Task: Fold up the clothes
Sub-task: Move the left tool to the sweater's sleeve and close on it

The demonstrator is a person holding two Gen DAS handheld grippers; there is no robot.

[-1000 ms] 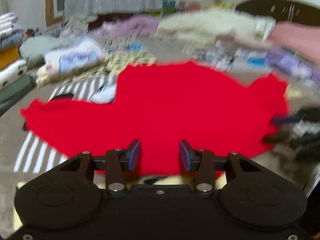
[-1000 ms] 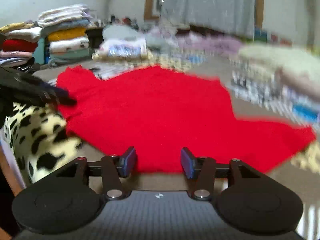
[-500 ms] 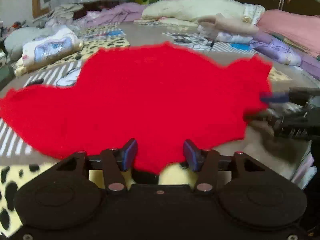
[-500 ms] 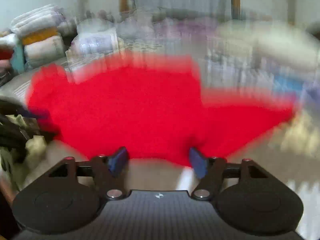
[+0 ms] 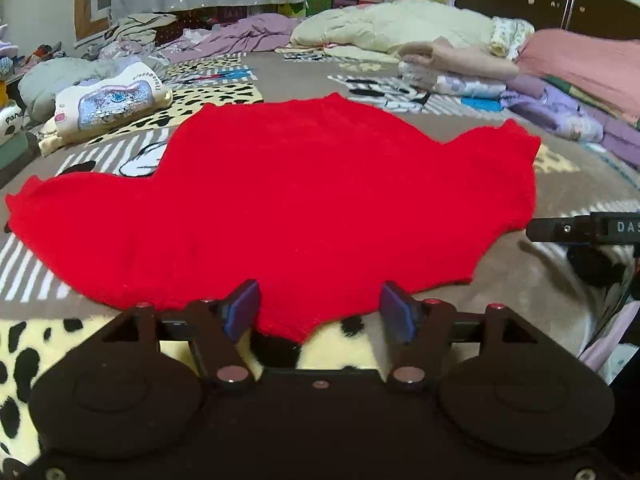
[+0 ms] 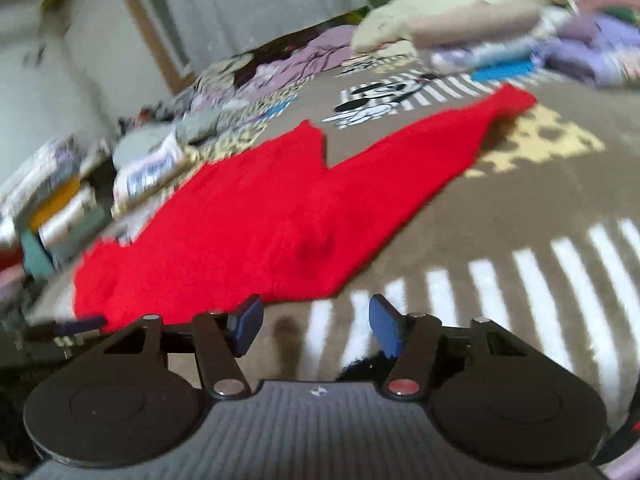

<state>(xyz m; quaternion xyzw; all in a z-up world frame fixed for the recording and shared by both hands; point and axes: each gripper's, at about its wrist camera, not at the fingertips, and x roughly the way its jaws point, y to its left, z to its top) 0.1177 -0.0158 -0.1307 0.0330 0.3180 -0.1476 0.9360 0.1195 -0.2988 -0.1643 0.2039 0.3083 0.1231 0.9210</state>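
Red sweater [image 5: 304,200] is spread flat on blanket [image 5: 520,280]; left gripper [image 5: 320,312] and right gripper [image 6: 314,326] are held wide open, empty.

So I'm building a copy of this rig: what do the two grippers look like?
Both are matte black with two round discs, linkage arms on silver pivot screws, and blue pads on the fingers. The left gripper has a plain black body. The right gripper has a grey ribbed body with a small white logo; white lettering "DAS" shows on its side in the left view.
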